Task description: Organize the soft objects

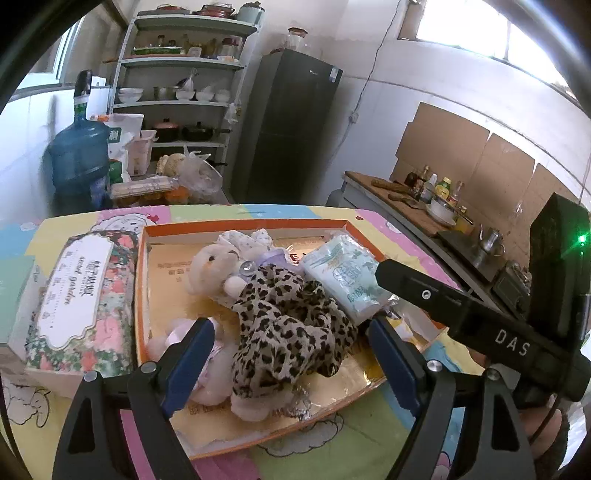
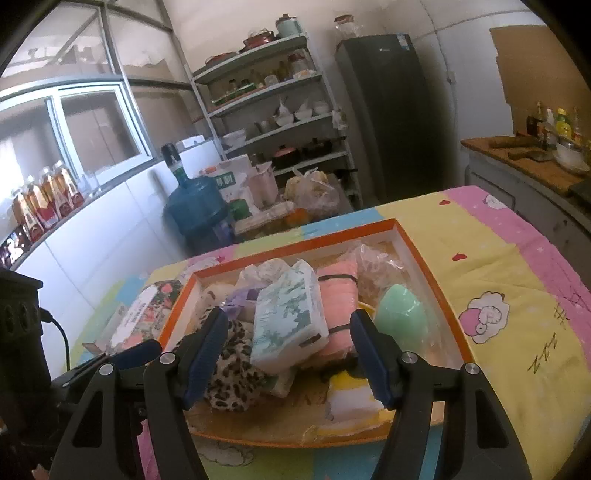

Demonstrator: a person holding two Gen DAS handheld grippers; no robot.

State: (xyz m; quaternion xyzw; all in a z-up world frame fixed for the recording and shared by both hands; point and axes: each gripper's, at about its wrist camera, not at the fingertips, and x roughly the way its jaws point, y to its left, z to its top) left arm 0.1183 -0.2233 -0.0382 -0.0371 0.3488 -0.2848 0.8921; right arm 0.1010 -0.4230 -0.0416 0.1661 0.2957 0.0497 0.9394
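Seen from the left wrist, the left gripper (image 1: 291,354) is held with jaws spread wide above a leopard-print cloth (image 1: 291,325), pinching nothing; the cloth is draped over a plush bear (image 1: 214,269) inside the orange-rimmed tray (image 1: 243,223), beside a tissue pack (image 1: 343,277). Only from the right wrist are a pink bundle (image 2: 340,295) and a mint-green sponge (image 2: 400,308) revealed, the right gripper (image 2: 290,356) likewise spread and empty.

White walls, bright window (image 1: 480,29), metal shelving (image 1: 177,85), dark fridge (image 1: 291,129)
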